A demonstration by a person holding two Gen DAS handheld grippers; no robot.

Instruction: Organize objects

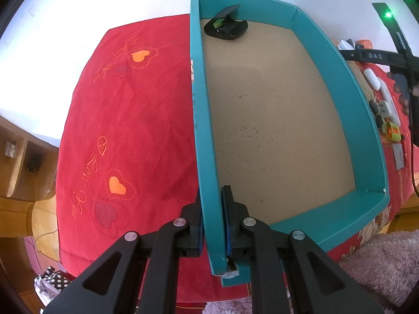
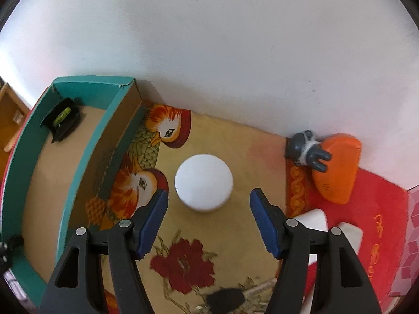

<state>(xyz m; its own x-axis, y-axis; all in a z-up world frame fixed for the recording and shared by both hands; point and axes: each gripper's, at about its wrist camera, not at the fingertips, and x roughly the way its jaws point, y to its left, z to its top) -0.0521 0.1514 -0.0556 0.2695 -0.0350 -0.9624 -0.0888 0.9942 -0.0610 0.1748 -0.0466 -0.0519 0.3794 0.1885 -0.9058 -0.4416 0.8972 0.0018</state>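
My left gripper [image 1: 212, 204] is shut on the near left wall of a teal cardboard box [image 1: 207, 120], one finger outside and one inside. The box has a brown floor and holds a small black open case with a green piece [image 1: 226, 26] in its far corner. In the right wrist view the box [image 2: 86, 167] stands at the left with the black case [image 2: 62, 121] inside. My right gripper [image 2: 208, 196] is open, its blue pads on either side of a round white object [image 2: 203, 183] on the patterned cloth, not touching it.
A red heart-embroidered pillow [image 1: 125, 136] lies left of the box. Several white, green and orange small items [image 1: 387, 115] lie right of it. In the right wrist view an orange case with a grey figure [image 2: 337, 167] sits by the white wall, white objects [image 2: 314, 219] and keys [image 2: 227, 299] lie near me.
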